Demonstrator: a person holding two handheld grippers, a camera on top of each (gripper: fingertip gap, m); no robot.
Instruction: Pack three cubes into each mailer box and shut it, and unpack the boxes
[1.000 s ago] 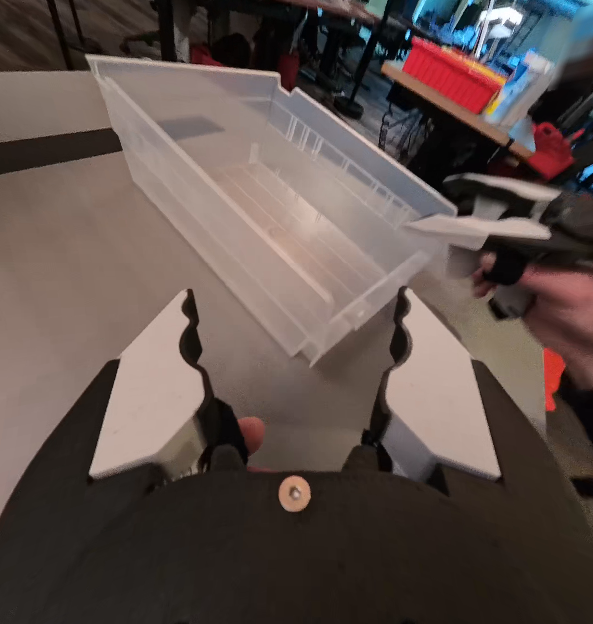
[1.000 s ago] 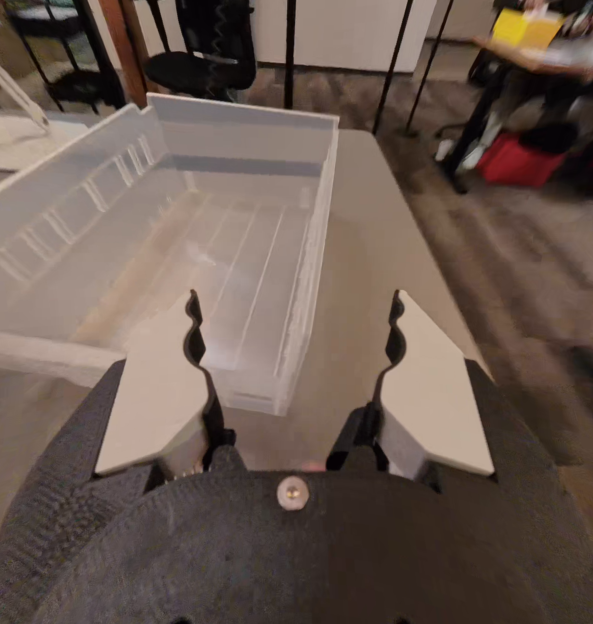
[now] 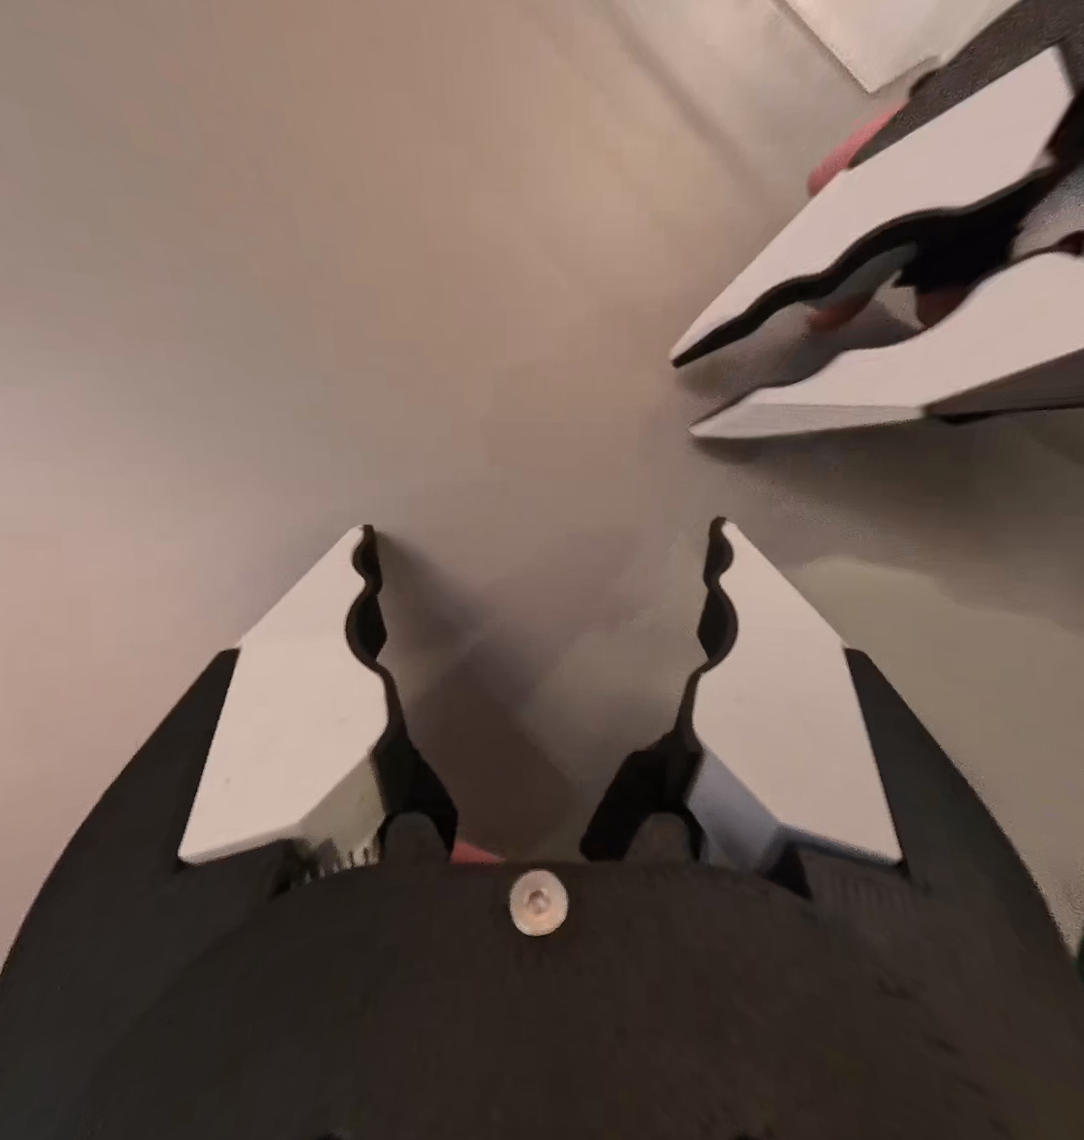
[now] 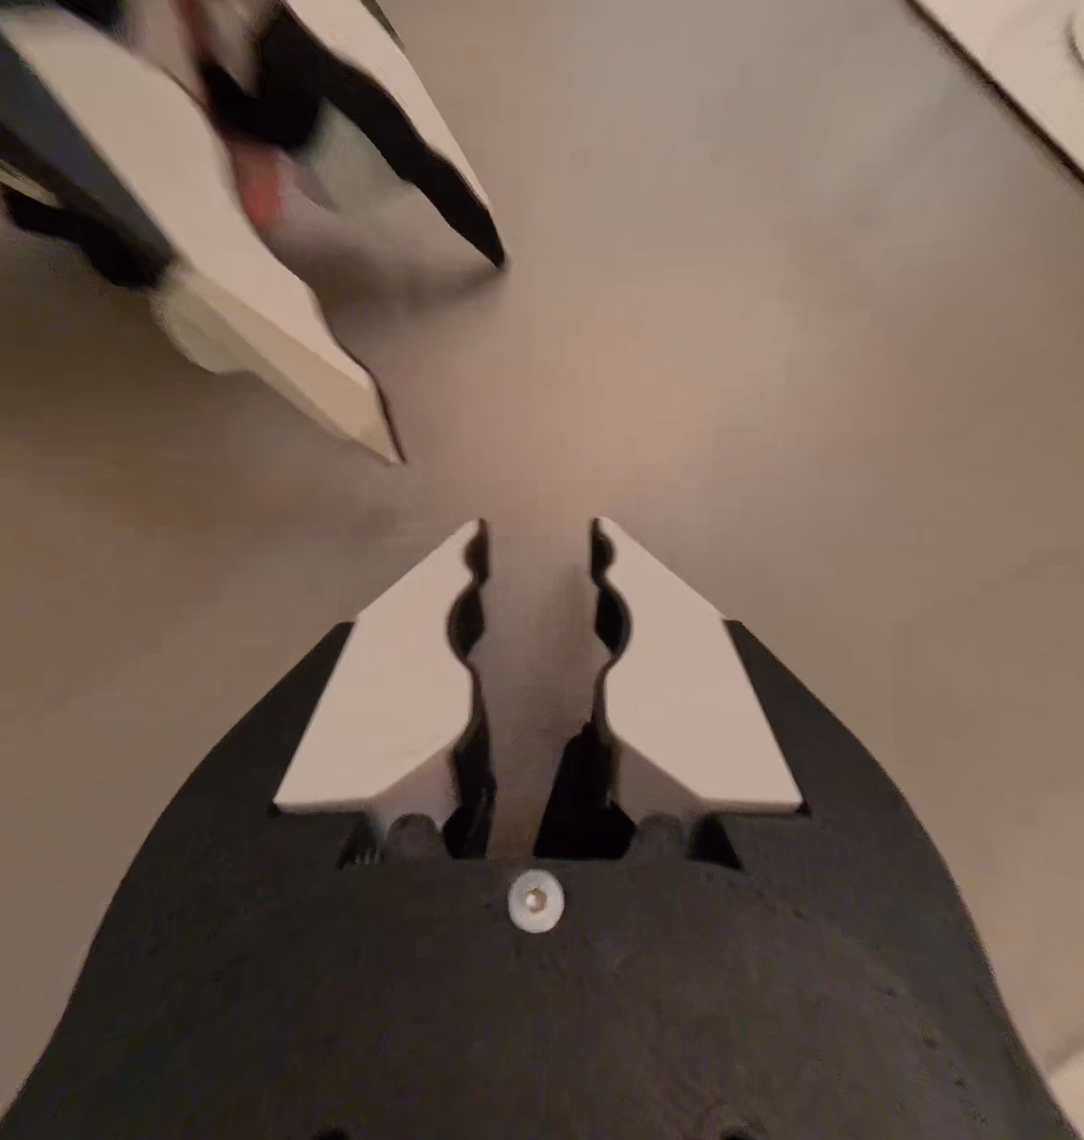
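Observation:
No cube or mailer box shows in either view. My left gripper (image 3: 542, 530) is open and empty, pointing down close over the bare grey table (image 3: 280, 308). It also shows in the right wrist view (image 4: 450, 361) at the upper left, blurred. My right gripper (image 4: 537, 524) is empty, its jaws drawn in to a narrow gap that does not touch. It points down at the table (image 4: 774, 370). In the left wrist view it (image 3: 684, 398) comes in from the upper right, its tips a short way from my left gripper's.
A white object's corner (image 3: 866, 37) sits at the top right of the left wrist view. A white ridged object (image 4: 1051, 80) lies along the top right of the right wrist view. What either one is cannot be told.
Both grippers have tipped down and come close together over the table. The clear plastic bin has left both views. My right gripper's jaws have narrowed from wide open.

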